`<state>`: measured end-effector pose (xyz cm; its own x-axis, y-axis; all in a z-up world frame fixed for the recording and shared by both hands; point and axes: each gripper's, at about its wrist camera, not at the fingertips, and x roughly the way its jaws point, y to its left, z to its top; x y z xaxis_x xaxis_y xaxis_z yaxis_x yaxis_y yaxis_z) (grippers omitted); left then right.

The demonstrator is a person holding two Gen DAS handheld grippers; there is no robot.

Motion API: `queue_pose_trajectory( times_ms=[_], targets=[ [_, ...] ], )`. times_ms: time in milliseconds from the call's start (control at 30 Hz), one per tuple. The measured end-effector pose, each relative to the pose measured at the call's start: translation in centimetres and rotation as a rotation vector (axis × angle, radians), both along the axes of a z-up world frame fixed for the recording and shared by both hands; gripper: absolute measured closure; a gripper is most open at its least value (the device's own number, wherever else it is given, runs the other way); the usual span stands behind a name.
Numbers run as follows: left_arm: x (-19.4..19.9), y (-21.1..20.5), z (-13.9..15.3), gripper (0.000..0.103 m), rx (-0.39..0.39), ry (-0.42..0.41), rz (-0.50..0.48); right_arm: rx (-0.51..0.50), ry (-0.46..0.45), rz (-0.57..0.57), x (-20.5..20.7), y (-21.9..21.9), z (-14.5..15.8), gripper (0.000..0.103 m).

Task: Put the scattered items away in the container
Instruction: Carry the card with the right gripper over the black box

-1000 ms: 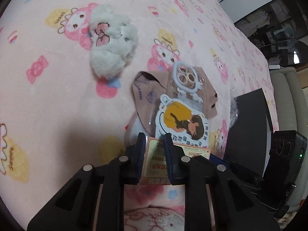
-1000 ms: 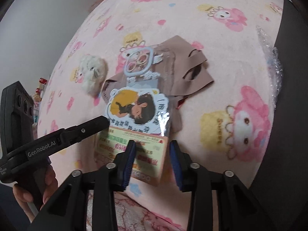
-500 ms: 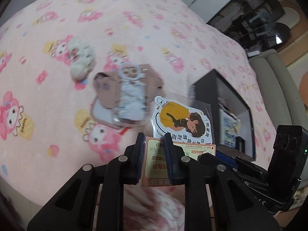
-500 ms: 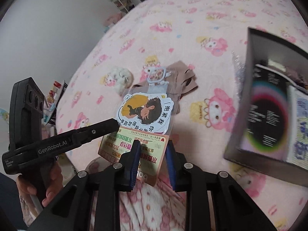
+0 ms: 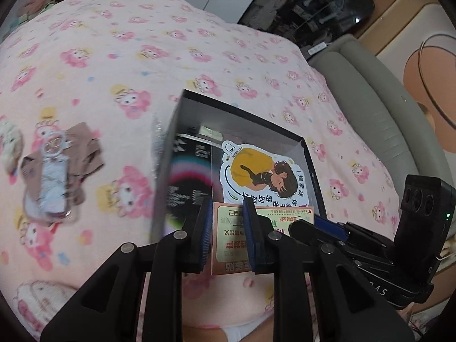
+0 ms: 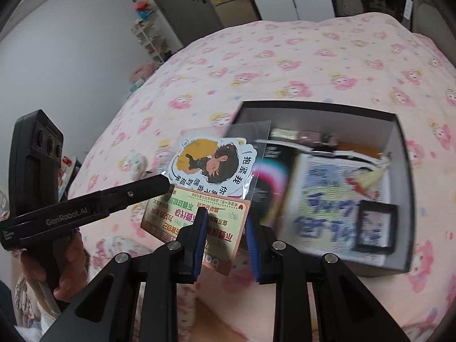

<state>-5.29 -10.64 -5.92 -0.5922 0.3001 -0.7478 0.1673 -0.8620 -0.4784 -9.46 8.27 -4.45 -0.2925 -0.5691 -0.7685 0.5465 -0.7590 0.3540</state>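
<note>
Both grippers are meeting side by side. The left gripper (image 5: 227, 228) is pinching with its fingers closed and level; the right gripper (image 6: 223, 233) is pointing forward with jaws close together, and a bare hand (image 6: 64, 268) is gripping the left handle.

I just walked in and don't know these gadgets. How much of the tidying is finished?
Partly. The black open box already holds papers and a small black case. The left gripper and right gripper carry the clear-sleeved sticker pack toward it. The beige folded pouch and white plush toy remain on the pink blanket.
</note>
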Motion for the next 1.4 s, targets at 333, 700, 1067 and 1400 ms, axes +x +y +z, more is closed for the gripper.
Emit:
queue_pose_trajectory(
  times_ms=[333,700,1067,1400],
  targets=[
    [-5.8,4.3,-6.6,0.083,-0.080,-0.195,-0.060,0.034,-0.113,-0.047,-5.3,3.6,-6.6,0.080],
    [-5.6,4.1,-8.5,0.071,-0.178,-0.348,-0.031,0.012,-0.315,-0.007,-6.2,2.3,-10.6,0.079],
    [-6.1,6.1,-6.7,0.071,-0.099,-0.207,-0.153,0.027,-0.146,-0.256,-7.2,6.7,-7.8,0.079],
    [-9.0,10.7,-10.4,0.074,-0.122,-0.379,-0.221,0.064,-0.127,-0.299,-7.3,7.5,-7.9,0.079]
  ],
)
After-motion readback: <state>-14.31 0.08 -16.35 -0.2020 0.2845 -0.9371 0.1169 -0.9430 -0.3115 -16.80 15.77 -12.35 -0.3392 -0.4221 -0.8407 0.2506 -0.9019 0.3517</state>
